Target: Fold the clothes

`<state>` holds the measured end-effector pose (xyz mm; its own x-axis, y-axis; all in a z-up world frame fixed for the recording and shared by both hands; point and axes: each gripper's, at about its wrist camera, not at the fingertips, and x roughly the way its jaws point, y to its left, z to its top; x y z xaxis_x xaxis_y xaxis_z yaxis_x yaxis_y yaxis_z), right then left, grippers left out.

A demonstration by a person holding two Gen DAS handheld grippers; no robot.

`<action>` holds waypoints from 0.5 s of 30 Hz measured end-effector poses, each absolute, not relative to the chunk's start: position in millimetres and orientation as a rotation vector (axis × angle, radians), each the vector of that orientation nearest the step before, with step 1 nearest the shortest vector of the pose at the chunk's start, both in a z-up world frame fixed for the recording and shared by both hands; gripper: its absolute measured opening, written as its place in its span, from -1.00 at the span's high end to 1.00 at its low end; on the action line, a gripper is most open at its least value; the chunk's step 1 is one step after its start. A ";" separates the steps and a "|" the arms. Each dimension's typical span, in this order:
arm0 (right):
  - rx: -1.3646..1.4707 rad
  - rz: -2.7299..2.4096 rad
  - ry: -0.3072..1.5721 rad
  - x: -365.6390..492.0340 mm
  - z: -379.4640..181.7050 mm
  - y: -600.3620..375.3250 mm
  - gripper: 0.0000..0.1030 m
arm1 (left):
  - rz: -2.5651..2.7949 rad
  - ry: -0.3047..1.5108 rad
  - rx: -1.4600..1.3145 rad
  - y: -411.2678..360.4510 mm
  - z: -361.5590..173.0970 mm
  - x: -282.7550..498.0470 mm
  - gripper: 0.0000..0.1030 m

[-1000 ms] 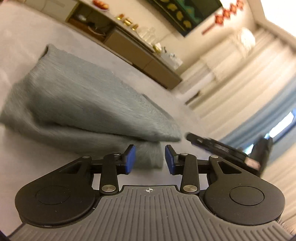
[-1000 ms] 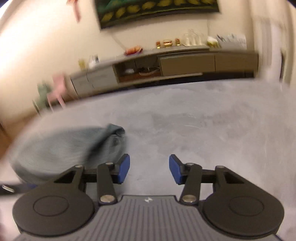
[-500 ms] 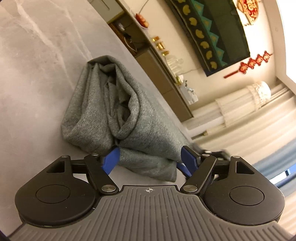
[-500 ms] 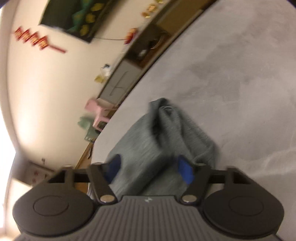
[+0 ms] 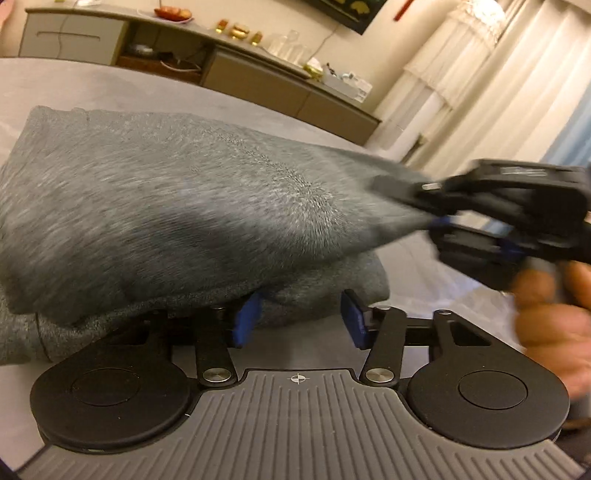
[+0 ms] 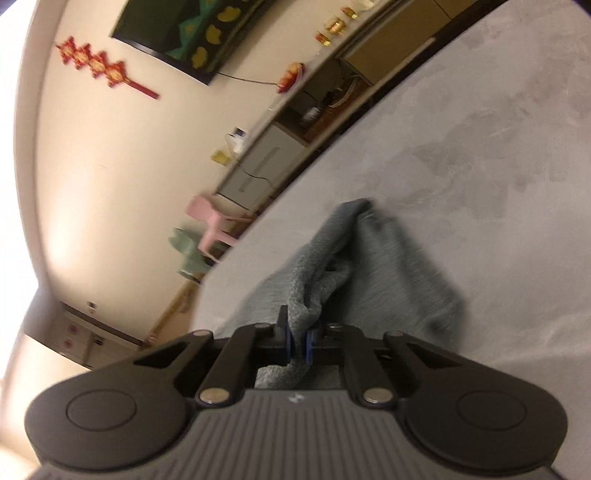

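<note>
Already the right gripper (image 6: 297, 341) has its fingers (image 6: 283, 338) clamped on a bunched edge of the grey garment (image 5: 177, 206); the closing has only just finished, so how much cloth the bite took is uncertain. That is probably the main risk: a thin pinch on soft knit could slip out once the edge is pulled, and the raised layer would flop back crooked. The left gripper (image 5: 299, 317) is the second worry. Its fingers are narrowing around the lower folded edge, which sits between them, but they do not appear to press on it yet. If they grip several layers at once, or only the bottom one, the fold could come out uneven or the whole pile could drag across the worktop (image 6: 498, 155).

The garment lies on a pale grey, marbled worktop, well in from any edge that shows, with bare surface all round it. Beyond stands a long low sideboard (image 5: 229, 70) with small ornaments, a dark framed picture (image 6: 177, 33) above it, red hanging decorations (image 6: 99, 66), pale curtains (image 5: 491, 92), and a pink chair (image 6: 210, 221).
</note>
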<state>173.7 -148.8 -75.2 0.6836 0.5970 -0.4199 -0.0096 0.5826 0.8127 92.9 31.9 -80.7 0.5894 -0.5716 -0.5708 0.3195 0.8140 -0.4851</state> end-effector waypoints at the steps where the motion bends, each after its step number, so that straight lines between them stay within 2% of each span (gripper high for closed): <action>1: 0.887 0.404 0.747 166.4 -72.5 -143.2 0.88 | -0.531 0.782 -0.348 31.5 -81.6 95.5 0.18; 4: 0.846 0.398 0.740 145.5 -68.8 -127.8 0.88 | -0.535 0.784 -0.351 33.7 -84.7 98.7 0.19; 10: 0.886 0.343 0.814 151.9 -112.3 -141.2 0.87 | -0.582 0.809 -0.430 61.7 -85.4 78.5 0.18; 15: 0.844 0.350 0.803 153.3 -112.2 -138.5 0.78 | -0.647 0.678 -0.570 107.2 -53.9 57.6 0.08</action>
<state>153.3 -138.5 -112.2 0.6612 0.5691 -0.4889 0.0292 0.6316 0.7747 57.6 107.2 -53.9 0.6033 -0.6993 -0.3834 0.3505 0.6643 -0.6602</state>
